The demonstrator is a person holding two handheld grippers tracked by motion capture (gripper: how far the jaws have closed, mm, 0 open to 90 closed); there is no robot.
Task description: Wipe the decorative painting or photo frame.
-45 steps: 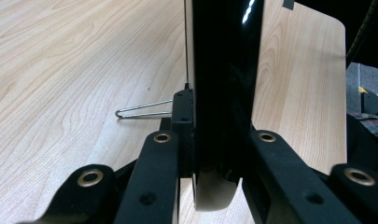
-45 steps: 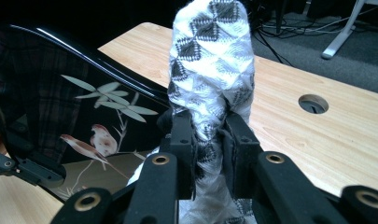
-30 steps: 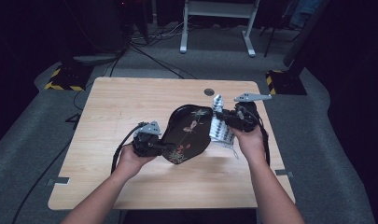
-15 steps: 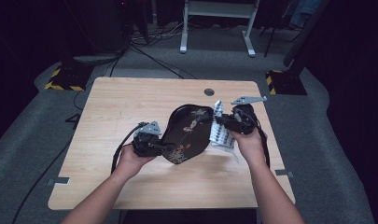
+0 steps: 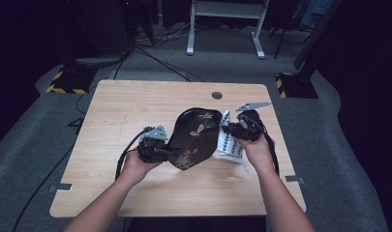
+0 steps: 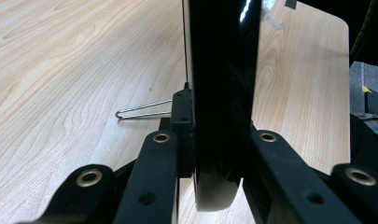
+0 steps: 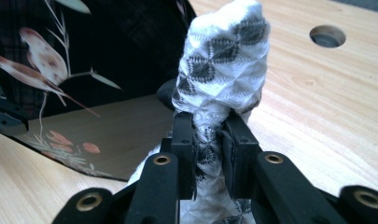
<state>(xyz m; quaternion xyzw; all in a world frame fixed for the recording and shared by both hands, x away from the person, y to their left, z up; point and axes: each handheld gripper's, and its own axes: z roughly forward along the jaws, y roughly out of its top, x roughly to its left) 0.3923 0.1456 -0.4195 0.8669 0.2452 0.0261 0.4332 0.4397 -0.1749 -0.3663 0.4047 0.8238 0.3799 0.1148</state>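
Observation:
A black lacquer tray painted with birds and flowers is at the middle of the table and appears tilted off it. My left gripper is shut on its near left rim; in the left gripper view the glossy tray edge stands clamped between the jaws of the left gripper. My right gripper is at the tray's right rim, shut on a white cloth with a grey diamond pattern. In the right gripper view the bunched cloth rises between the jaws of the right gripper, with the tray just to its left.
The wooden table has a round hole near its far edge, behind the tray. A thin bent metal wire shows low by the left jaw. Cables and a desk frame are on the grey floor beyond.
The right gripper with the cloth has shifted slightly toward the near side along the tray's right rim. The left gripper and the tray have stayed put.

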